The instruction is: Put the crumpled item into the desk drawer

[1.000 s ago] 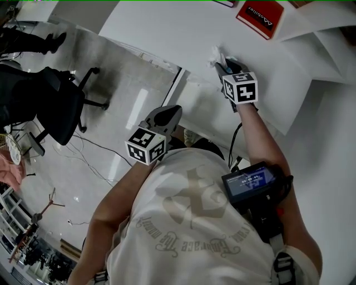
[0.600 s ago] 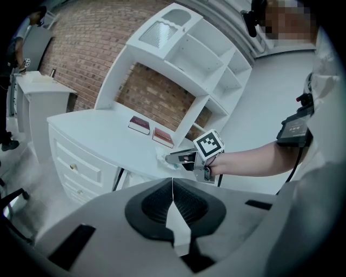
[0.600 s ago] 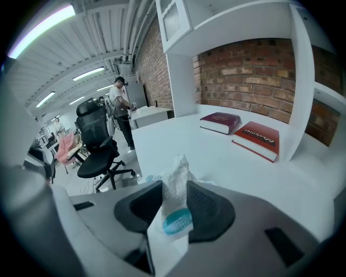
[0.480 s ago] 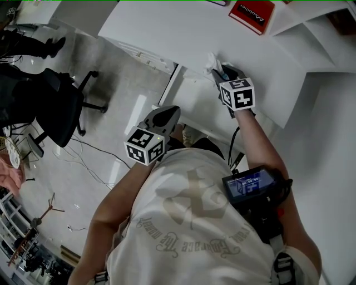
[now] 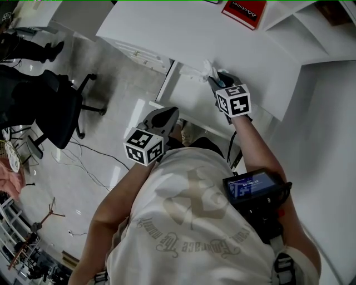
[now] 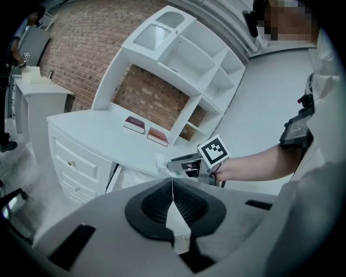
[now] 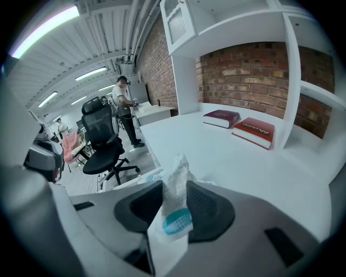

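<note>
White crumpled item (image 7: 175, 176) is pinched in the right gripper (image 7: 174, 208) at the desk (image 5: 167, 28) edge | left gripper (image 6: 173, 197) is closed, empty | step: carrying | next: lowering into the seemingly open drawer (image 5: 192, 106), then release.

Pale T-shirt (image 5: 189, 222) with faded emblem; black screen unit (image 5: 251, 186) strapped on one forearm; grey left gripper (image 5: 168, 111) and right gripper (image 5: 214, 80) carry black-and-white marker cubes.

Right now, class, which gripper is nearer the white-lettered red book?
Right. The right gripper, shut on the crumpled item, is at the desk edge, short of the red book; the left gripper hangs farther back, off the desk.
</note>
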### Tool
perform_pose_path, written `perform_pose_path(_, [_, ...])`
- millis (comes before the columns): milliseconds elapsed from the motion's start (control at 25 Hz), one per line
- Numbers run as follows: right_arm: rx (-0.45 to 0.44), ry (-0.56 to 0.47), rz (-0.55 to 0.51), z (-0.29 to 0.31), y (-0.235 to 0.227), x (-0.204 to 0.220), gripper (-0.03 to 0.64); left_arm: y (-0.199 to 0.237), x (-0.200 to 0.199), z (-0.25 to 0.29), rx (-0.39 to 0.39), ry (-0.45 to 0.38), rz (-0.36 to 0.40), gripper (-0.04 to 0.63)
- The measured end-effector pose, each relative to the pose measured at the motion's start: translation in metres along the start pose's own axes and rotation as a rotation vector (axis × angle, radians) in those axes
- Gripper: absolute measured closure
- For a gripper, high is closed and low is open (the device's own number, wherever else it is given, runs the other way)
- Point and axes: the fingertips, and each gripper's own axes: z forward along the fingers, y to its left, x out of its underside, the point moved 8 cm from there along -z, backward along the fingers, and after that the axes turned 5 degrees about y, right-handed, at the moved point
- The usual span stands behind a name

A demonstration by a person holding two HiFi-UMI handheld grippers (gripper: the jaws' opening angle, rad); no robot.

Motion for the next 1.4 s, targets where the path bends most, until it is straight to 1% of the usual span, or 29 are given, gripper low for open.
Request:
perform_pose_path(480, [-0.015,0.010,0.010,-0.010,0.009,0.039,0.468,-0.013,0.014,0.004,0.000,0.005,0.020,0.574])
perform_pose_path(760, [-0.030,0.039,0.018,-0.015,0.011,0.066,0.468,-0.028,0.018,0.007,0.000,0.022,0.033,0.574])
perform_pose_path(1080, [-0.041,0.066,0.046,-0.005,0.004,0.095,0.469,-0.032,0.021,0.020,0.002,0.056,0.058,0.574])
perform_pose_path(1400, [-0.048,0.107,0.078,0.003,-0.013,0.130,0.469,-0.041,0.019,0.048,0.019,0.083,0.074,0.574])
